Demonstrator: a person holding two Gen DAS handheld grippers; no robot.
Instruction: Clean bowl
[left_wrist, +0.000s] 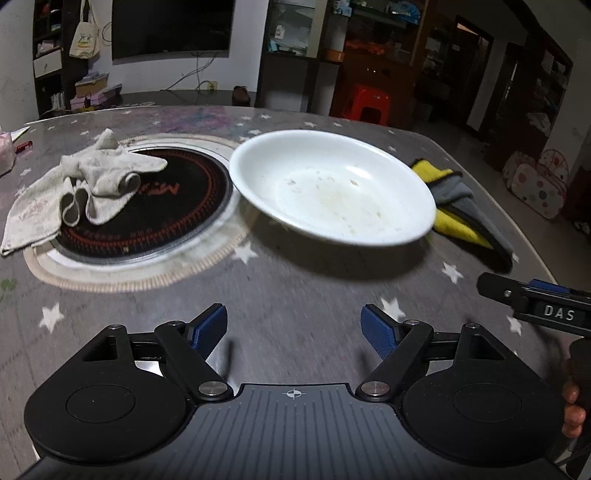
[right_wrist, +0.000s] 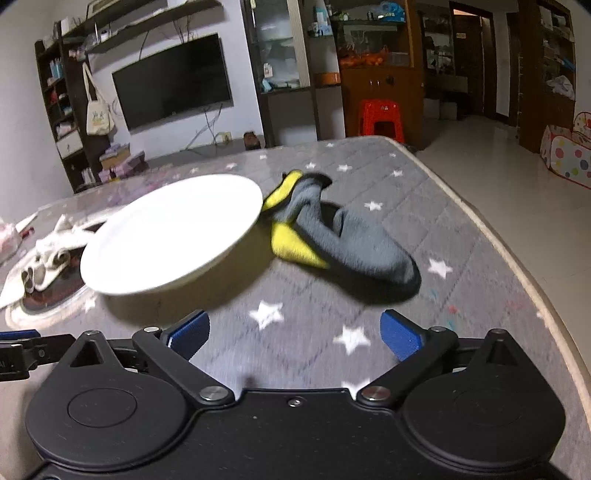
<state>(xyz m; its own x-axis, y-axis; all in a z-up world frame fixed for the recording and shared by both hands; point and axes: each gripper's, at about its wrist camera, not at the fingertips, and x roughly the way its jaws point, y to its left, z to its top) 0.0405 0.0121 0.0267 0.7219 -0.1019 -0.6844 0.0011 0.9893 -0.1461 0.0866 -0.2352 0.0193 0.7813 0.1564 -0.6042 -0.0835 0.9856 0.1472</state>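
Note:
A white shallow bowl (left_wrist: 332, 186) with dried food smears inside sits on the star-patterned table; the right wrist view shows the bowl (right_wrist: 173, 232) from its side. Behind and right of it lies a yellow-and-grey cloth (left_wrist: 461, 206), also the cloth (right_wrist: 332, 236) ahead of my right gripper. My left gripper (left_wrist: 293, 332) is open, short of the bowl's near rim, with nothing between its blue pads. My right gripper (right_wrist: 293, 334) is open too, above bare table, short of the cloth. The right gripper's side (left_wrist: 535, 299) shows at the left wrist view's right edge.
A crumpled beige rag (left_wrist: 81, 184) lies over a round black induction hob (left_wrist: 147, 206) set in the table, left of the bowl. The table's curved edge (right_wrist: 517, 266) runs close on the right. A red stool (right_wrist: 380, 114) and shelves stand beyond.

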